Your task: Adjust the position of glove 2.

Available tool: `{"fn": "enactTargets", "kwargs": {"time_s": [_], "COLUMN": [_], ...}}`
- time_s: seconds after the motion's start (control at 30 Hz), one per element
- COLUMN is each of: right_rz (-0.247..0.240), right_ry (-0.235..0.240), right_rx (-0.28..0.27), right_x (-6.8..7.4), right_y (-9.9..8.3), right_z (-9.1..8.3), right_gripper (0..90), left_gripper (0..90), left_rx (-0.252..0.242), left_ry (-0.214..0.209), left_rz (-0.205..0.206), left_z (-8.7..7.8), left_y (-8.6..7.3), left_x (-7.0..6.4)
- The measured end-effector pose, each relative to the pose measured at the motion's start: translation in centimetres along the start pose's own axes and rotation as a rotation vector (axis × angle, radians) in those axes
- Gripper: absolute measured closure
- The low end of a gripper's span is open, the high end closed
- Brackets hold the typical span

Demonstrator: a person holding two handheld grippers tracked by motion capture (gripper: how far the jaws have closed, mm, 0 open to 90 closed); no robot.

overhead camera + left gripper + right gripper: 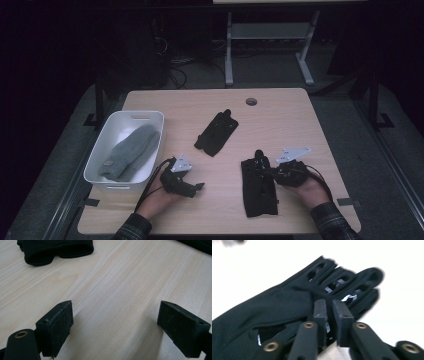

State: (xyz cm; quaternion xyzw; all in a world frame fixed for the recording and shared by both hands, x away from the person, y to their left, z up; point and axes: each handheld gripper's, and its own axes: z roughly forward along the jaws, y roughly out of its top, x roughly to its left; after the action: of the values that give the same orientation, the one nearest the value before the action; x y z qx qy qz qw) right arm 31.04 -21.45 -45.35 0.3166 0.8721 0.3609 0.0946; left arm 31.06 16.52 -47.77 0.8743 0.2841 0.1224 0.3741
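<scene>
Two black gloves lie on the wooden table (280, 115). One glove (216, 132) rests at the middle, its cuff (55, 250) showing at the top left of the left gripper view. The other glove (259, 192) lies lengthwise at the front right. My right gripper (263, 170) is shut on this glove (274, 312), pinching fabric near the base of its fingers between the jaws (330, 305). My left gripper (199, 187) sits low over bare wood at the front left, wide open (116, 312) with nothing between its pads.
A white plastic bin (152, 117) stands at the table's left edge with a grey knitted item (131, 150) inside. A cable hole (251, 101) sits near the far edge. Beyond the table are a dark floor and desk legs (229, 55).
</scene>
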Motion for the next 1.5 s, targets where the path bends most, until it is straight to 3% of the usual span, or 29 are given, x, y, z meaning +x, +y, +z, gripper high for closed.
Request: {"fn": "enactTargets", "kwargs": {"time_s": [0.07,0.3,0.6,0.87,1.1,1.27,1.43,1.5], "right_rz": [0.011,0.084,0.182,0.214,0.23,0.232,0.229,0.228], "right_ry": [-0.042,-0.153,-0.259,-0.297,-0.278,-0.279,-0.279,-0.28], "right_rx": [-0.029,-0.042,-0.039,-0.027,-0.054,-0.056,-0.054,-0.054], "right_x": [-0.4,-2.5,-5.3,-6.2,-6.4,-6.4,-6.4,-6.4], "right_y": [-0.1,-1.7,-3.7,-4.3,-4.8,-4.7,-4.8,-4.8], "right_z": [-0.4,-1.1,-1.3,-1.1,-1.0,-0.9,-1.0,-1.0], "right_gripper": [70.4,39.4,19.1,13.6,9.7,9.7,9.7,9.7], "left_gripper": [12.3,12.2,12.4,12.4,12.4,13.0,14.5,19.4], "left_rx": [0.0,0.0,0.0,-0.001,0.015,0.046,0.026,0.02], "left_ry": [0.0,0.001,0.004,0.004,0.0,-0.001,0.015,0.016], "left_rz": [0.0,0.0,-0.005,-0.005,0.001,-0.027,-0.069,-0.074], "left_z": [0.0,0.0,0.0,0.0,0.0,0.1,0.2,0.3], "left_y": [0.0,0.0,0.0,0.0,0.2,1.0,2.4,3.0], "left_x": [0.0,0.0,0.0,0.0,0.1,0.2,0.7,0.9]}}
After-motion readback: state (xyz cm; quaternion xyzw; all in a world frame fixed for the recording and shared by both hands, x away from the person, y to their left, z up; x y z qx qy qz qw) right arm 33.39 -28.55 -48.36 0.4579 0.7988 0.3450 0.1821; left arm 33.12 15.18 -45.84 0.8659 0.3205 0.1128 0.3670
